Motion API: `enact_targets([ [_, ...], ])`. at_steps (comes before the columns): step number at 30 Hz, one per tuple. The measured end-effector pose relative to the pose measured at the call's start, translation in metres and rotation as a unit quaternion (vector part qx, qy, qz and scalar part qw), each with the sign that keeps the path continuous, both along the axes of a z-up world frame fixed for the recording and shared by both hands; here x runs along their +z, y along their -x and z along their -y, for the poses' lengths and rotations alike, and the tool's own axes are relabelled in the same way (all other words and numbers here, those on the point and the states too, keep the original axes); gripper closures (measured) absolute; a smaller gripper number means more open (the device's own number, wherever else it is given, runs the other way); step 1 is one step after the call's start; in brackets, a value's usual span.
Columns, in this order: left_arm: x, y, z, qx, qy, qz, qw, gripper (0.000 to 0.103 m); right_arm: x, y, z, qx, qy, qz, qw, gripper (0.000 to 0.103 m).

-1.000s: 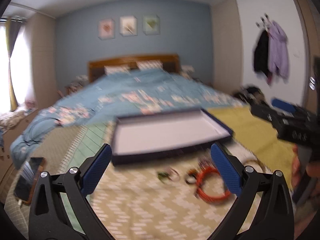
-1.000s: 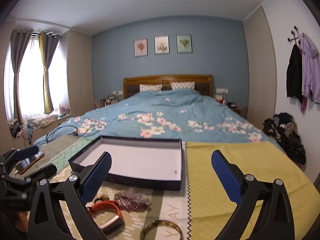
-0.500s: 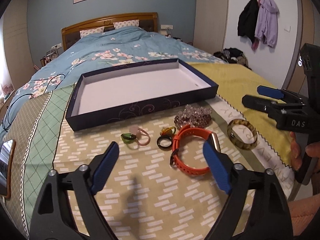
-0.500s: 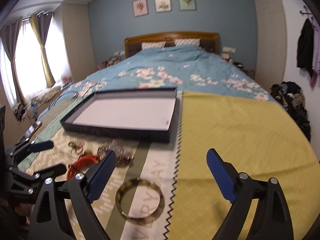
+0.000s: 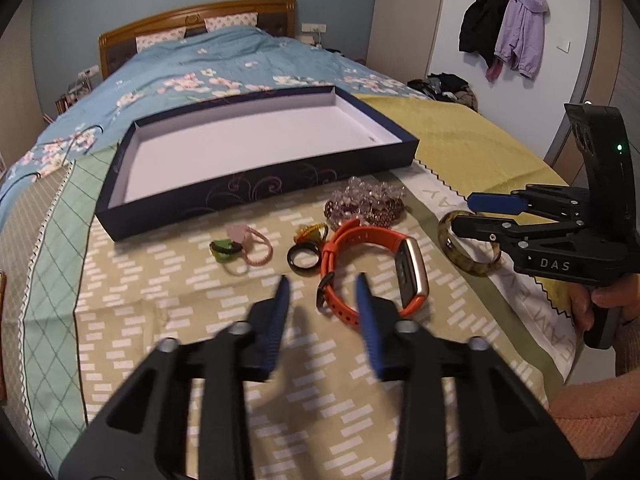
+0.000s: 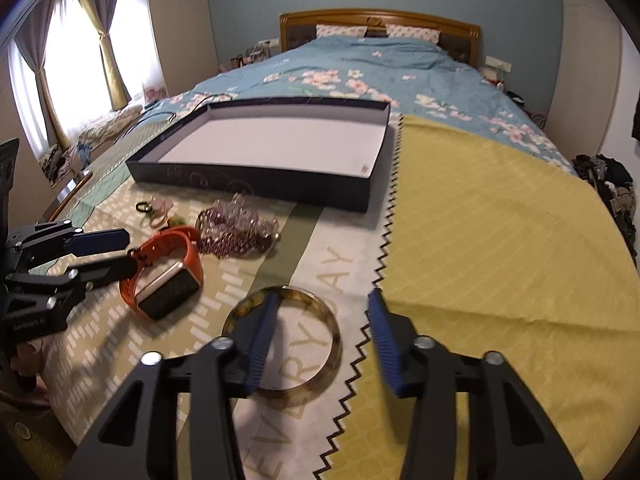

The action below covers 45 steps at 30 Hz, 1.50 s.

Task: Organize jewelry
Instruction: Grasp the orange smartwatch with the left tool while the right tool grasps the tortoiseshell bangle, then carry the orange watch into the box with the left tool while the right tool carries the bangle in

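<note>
An orange watch point(image 5: 372, 240) lies on the patterned cloth. My left gripper point(image 5: 322, 284) hovers over it, jaws closing, with the strap's buckle end between the pads, which do not press on it. My right gripper point(image 6: 323, 300) hangs over a mottled amber bangle point(image 6: 280, 344). Its jaws are closing too, with the bangle's right rim between them, untouched. Each gripper shows in the other's view: the right gripper point(image 5: 464, 212), the left gripper point(image 6: 130, 252). Behind the jewelry stands a dark blue box point(image 5: 256, 192) with a bare white floor.
A purple bead bracelet point(image 5: 368, 200), a black ring point(image 5: 303, 262), a pink hair tie point(image 5: 256, 246) and a green piece point(image 5: 224, 248) lie near the box's front wall. A yellow cloth point(image 6: 500, 220) covers the right. A blue floral duvet point(image 5: 224, 64) lies beyond.
Both grippers have tipped downward and sunk toward the jewelry. Their jaws have narrowed from wide open, the left around the watch strap, the right over the bangle.
</note>
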State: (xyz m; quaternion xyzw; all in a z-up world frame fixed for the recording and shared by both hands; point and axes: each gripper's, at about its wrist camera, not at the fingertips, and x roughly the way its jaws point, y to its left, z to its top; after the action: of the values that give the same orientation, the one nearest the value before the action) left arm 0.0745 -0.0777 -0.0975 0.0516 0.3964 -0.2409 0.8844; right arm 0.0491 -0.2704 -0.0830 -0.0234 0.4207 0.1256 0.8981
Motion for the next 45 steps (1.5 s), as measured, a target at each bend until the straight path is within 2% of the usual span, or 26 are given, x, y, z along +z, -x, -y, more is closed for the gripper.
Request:
enact_targets([
  [1,0.0,0.0,-0.002,-0.001,0.003,-0.003,1.0,0.083,0.001,0.0,0.0,0.0,0.001,0.0,1.0,0.071],
  [3,0.002,-0.002,-0.004,-0.001,0.005,-0.004,1.0,0.091,0.001,0.0,0.001,0.004,-0.006,-0.005,1.0,0.089],
  [7,0.006,-0.007,-0.01,0.007,-0.005,0.003,1.0,0.094,0.001,-0.001,0.001,0.011,-0.022,-0.014,1.0,0.097],
  [8,0.007,-0.008,-0.013,0.007,-0.004,0.001,1.0,0.094,0.002,0.0,0.001,0.013,-0.027,-0.017,0.999,0.097],
  [10,0.008,-0.009,-0.019,0.008,0.0,-0.004,1.0,0.087,0.002,0.001,0.002,0.014,-0.028,-0.018,0.999,0.097],
  [11,0.009,-0.009,-0.021,0.009,0.002,-0.003,1.0,0.082,0.002,0.0,0.002,0.013,-0.029,-0.018,0.999,0.094],
  [12,0.01,-0.008,-0.023,0.004,0.004,-0.006,1.0,0.07,0.002,0.0,0.002,0.016,-0.031,-0.022,0.999,0.088],
  [13,0.009,-0.008,-0.024,0.0,0.007,-0.008,0.9999,0.066,0.002,-0.001,0.002,0.02,-0.035,-0.023,0.999,0.085],
  [15,0.008,-0.008,-0.025,-0.009,0.009,-0.018,0.9998,0.066,0.002,-0.001,-0.002,0.024,-0.023,-0.019,0.999,0.083],
  [17,0.002,-0.008,-0.022,-0.012,0.001,-0.026,0.9996,0.069,0.002,-0.001,-0.005,0.028,-0.01,-0.014,0.999,0.085],
  [18,-0.001,-0.01,-0.021,-0.014,-0.001,-0.032,0.9994,0.076,0.002,-0.001,-0.006,0.029,-0.005,-0.012,0.999,0.093],
  [19,-0.003,-0.011,-0.02,-0.014,0.0,-0.035,0.9993,0.083,0.002,-0.001,-0.007,0.031,-0.006,-0.013,0.999,0.096],
  [22,-0.002,-0.01,-0.015,-0.019,-0.002,-0.029,0.9994,0.095,0.003,-0.001,-0.005,0.032,-0.007,-0.012,0.999,0.097],
  [26,0.007,-0.006,-0.012,-0.035,0.002,-0.013,0.9993,0.096,0.011,-0.001,-0.001,0.033,-0.033,-0.002,0.999,0.097],
  [29,0.018,-0.009,-0.02,-0.04,0.02,-0.006,0.999,0.096,0.021,-0.005,0.0,0.032,-0.045,0.014,0.998,0.097],
  [34,0.042,-0.022,-0.033,-0.029,0.028,0.019,0.999,0.096,0.044,-0.025,-0.001,0.038,-0.073,0.043,0.996,0.097],
  [38,0.063,-0.045,-0.043,-0.009,0.019,0.047,0.9987,0.096,0.057,-0.052,-0.007,0.04,-0.071,0.062,0.995,0.097],
  [45,0.08,-0.112,-0.05,0.02,-0.003,0.059,0.9981,0.095,0.067,-0.122,-0.022,0.033,-0.073,0.067,0.995,0.097],
])
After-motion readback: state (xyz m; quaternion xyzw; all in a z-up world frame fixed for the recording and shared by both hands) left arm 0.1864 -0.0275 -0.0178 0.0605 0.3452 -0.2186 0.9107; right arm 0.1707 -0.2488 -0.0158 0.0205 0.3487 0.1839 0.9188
